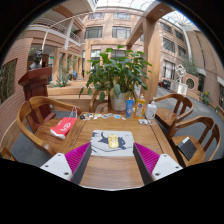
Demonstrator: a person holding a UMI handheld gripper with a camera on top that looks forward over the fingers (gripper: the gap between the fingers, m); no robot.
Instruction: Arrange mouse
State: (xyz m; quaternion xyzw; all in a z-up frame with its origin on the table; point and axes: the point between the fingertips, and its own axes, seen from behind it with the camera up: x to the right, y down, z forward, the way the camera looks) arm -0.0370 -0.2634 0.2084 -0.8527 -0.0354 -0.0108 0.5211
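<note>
A yellow-and-white mouse (112,142) lies on a grey mouse mat with a dark print (110,144) on a round wooden table (110,172). My gripper (111,160) is open, with its magenta pads (77,157) wide apart on either side. The mouse and the mat sit just ahead of the fingertips, centred between them, with bare wood between the fingers. Nothing is held.
A red book (63,126) lies on the table's left. Two blue bottles (130,106) and small items stand at the far edge before a large potted plant (117,72). Wooden chairs (30,122) ring the table; a dark object (186,149) lies on the right chair.
</note>
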